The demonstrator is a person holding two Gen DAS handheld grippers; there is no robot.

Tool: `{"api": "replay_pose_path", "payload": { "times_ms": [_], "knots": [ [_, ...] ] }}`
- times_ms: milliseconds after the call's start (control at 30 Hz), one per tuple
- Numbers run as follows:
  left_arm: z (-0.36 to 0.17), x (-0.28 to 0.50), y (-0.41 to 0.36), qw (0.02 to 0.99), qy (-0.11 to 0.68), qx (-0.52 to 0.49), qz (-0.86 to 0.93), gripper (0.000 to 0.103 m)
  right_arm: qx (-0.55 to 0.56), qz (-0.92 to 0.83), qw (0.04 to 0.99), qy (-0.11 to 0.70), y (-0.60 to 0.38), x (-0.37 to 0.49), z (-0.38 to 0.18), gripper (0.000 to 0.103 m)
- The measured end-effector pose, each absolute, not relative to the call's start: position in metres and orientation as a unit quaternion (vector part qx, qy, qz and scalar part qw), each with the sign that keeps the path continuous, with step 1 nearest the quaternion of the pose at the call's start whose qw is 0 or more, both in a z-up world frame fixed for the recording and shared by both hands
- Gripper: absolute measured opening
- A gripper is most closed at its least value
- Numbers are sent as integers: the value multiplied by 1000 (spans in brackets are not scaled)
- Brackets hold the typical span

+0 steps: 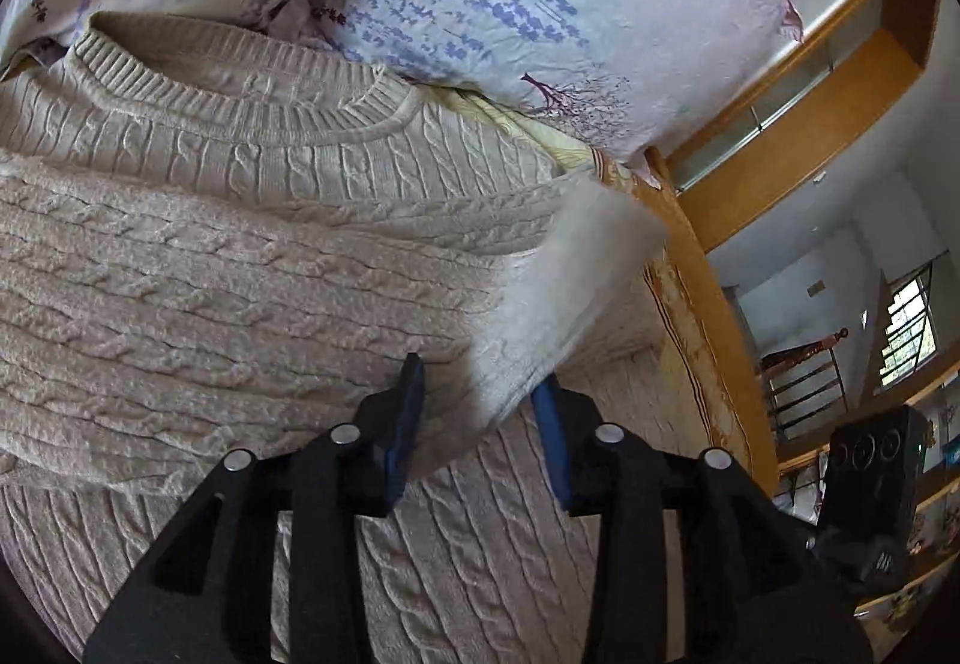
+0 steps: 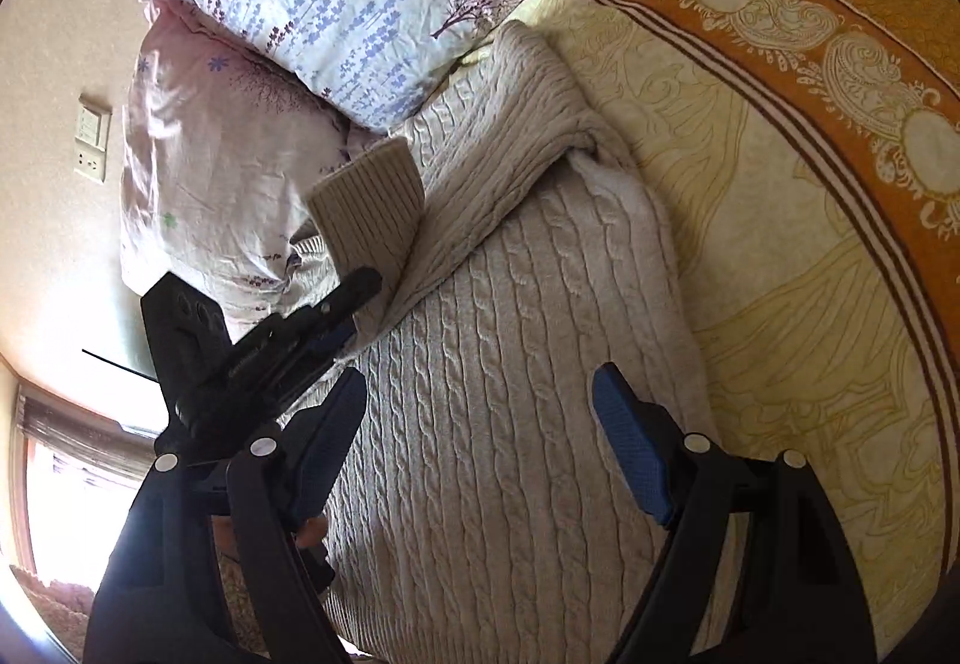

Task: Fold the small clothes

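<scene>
Left wrist view: the left claw [image 1: 480,394] stands apart, the blurred cuff [image 1: 570,274] of the beige cable-knit sweater [image 1: 240,274] between its blue pads, unpinched. Its neckline meets the floral pillows [image 1: 540,3].

Right wrist view: the right claw [image 2: 480,424] gapes wide over the sweater's body; bare yellow patterned bedsheet [image 2: 780,244] runs to the bed's orange edge.

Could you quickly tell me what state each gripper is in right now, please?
Left gripper: jaws open, the sweater's blurred sleeve cuff loose between them.
Right gripper: jaws wide open, holding nothing.
</scene>
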State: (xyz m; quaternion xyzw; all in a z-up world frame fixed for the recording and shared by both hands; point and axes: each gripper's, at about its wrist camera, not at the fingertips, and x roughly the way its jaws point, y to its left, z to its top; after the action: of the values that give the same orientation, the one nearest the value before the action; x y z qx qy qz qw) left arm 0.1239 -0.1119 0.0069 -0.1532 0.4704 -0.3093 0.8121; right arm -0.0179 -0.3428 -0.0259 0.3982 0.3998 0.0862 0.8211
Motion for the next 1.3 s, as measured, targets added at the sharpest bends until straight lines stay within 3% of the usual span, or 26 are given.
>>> {"api": "replay_pose_path", "payload": {
  "times_ms": [67, 100, 300, 533, 667, 700, 767, 867, 1033, 1167, 1200, 1233, 1267, 1300],
  "knots": [
    [16, 116, -100, 816, 462, -153, -311, 63, 395, 95, 827, 388, -343, -9, -19, 70],
    [21, 112, -91, 823, 454, -147, -306, 64, 390, 101, 830, 386, -342, -2, -15, 69],
    [47, 93, 4, 881, 418, -106, -192, 64, 351, 102, 843, 394, -330, 52, -3, 56],
    [37, 71, 120, 886, 442, -125, -56, 64, 290, 60, 851, 433, -323, 104, -12, 55],
    [24, 65, 142, 875, 463, -135, -40, 64, 269, 60, 846, 457, -314, 107, -25, 42],
    [20, 65, 144, 872, 469, -134, -39, 64, 264, 65, 847, 458, -311, 106, -26, 35],
    [13, 65, 144, 866, 480, -135, -39, 64, 259, 78, 843, 464, -304, 105, -28, 14],
    [8, 66, 141, 865, 482, -135, -43, 64, 226, 83, 862, 446, -293, 100, -18, 8],
    [7, 72, 137, 865, 483, -131, -46, 64, 198, 45, 894, 399, -295, 113, 12, 7],
    [6, 70, 137, 866, 480, -131, -49, 64, 180, 24, 867, 464, -298, 131, -16, 9],
    [6, 70, 139, 865, 481, -134, -52, 64, 196, 27, 864, 464, -301, 127, -18, 13],
    [7, 69, 140, 863, 482, -142, -57, 64, 214, 30, 864, 454, -306, 121, -15, 26],
    [7, 67, 143, 861, 481, -152, -63, 64, 229, 36, 866, 443, -312, 114, -11, 48],
    [6, 64, 145, 859, 481, -163, -71, 64, 242, 41, 868, 432, -318, 105, -7, 58]
  ]
}}
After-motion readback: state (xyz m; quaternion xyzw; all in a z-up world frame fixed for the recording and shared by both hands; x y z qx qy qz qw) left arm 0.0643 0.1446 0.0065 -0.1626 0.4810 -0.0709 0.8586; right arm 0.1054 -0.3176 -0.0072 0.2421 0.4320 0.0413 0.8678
